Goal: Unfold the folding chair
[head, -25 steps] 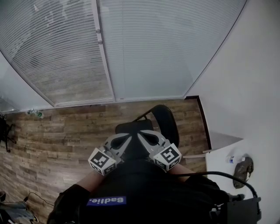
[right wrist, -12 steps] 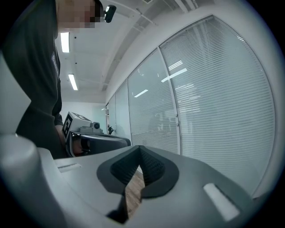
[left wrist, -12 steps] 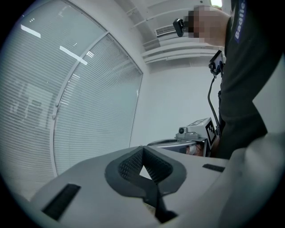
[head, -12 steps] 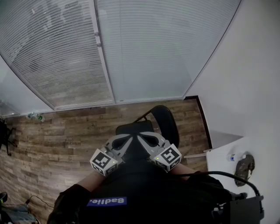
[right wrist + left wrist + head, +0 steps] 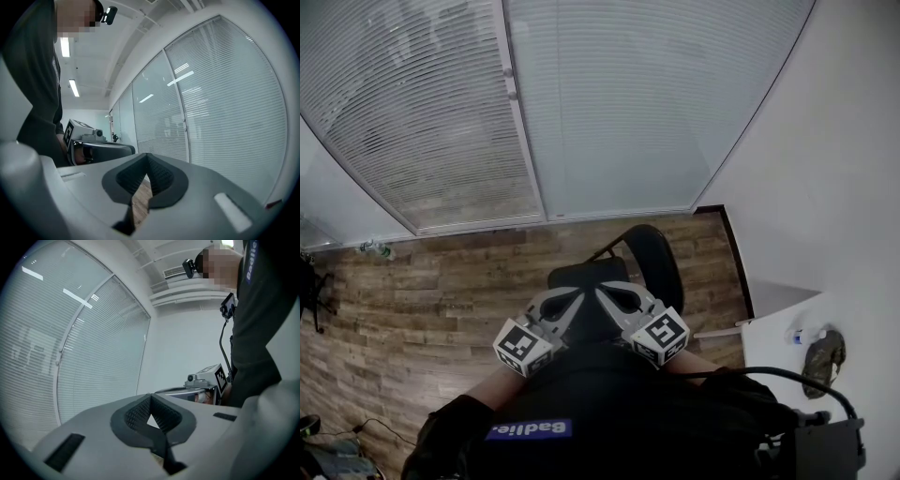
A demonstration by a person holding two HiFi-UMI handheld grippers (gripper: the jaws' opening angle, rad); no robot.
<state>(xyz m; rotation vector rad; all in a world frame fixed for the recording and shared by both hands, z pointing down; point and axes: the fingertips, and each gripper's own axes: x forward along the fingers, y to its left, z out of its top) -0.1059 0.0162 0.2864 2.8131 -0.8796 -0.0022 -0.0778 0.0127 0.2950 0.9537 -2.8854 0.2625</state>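
Stands facing a glass wall with blinds (image 5: 609, 112), looking steeply down at a wood floor (image 5: 441, 291). Holds the left gripper (image 5: 570, 300) and the right gripper (image 5: 609, 294) close to the chest, side by side, tips angled in toward each other and nearly meeting. Shows, in each gripper view, jaws pressed together, ribbed pads meeting at the tips with nothing pinched (only wall or floor visible through the small gap below the tips). Finds the folding chair (image 5: 652, 258) just beyond the grippers, standing on the floor near the corner where the glass wall meets a white wall (image 5: 825, 169). Black all over, seat partly hidden behind the gripper tips, rounded back to the right. Cannot tell from this steep angle whether opened out fully, nor whether either gripper touches it. Catches, at lower right, the corner of a white table (image 5: 764, 342) with a brownish item (image 5: 820, 364) lying on it.
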